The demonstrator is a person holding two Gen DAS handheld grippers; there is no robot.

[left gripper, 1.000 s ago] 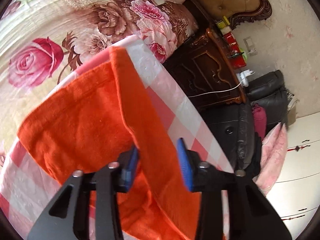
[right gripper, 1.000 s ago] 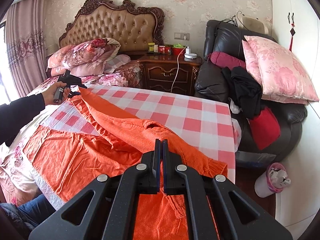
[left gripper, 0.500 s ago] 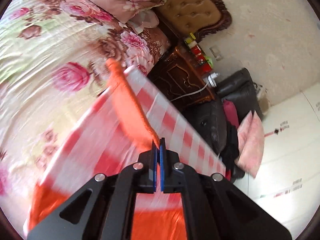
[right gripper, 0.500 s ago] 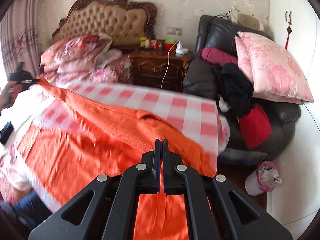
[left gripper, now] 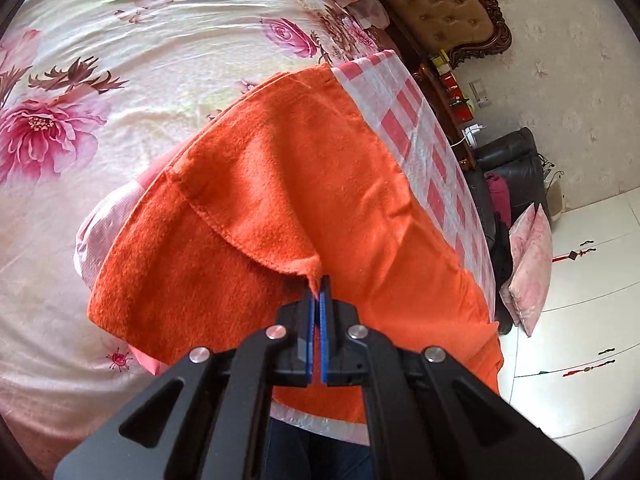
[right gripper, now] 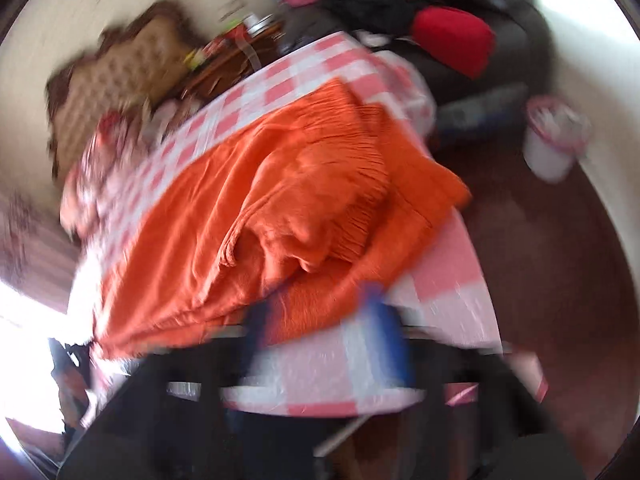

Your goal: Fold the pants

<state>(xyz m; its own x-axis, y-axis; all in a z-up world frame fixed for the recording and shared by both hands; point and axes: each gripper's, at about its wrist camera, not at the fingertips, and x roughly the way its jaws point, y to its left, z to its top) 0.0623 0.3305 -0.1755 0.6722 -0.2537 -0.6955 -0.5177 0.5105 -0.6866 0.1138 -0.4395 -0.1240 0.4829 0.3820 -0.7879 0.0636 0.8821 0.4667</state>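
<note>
Two layers of orange pants (left gripper: 280, 208) lay across the checkered bench (left gripper: 412, 120), one leg brought over the other since a second ago. Left hand-held gripper (left gripper: 318, 292) stayed pinched on a hem corner. Right hand-held gripper (right gripper: 324, 332), blurred, had opened wide and dropped the waistband end. Lengthwise fold judged nearly done.

A bench under a pink-and-white checked cloth (left gripper: 404, 128) carries the orange pants (left gripper: 280, 200), folded over themselves, beside the floral bed (left gripper: 120, 60)
</note>
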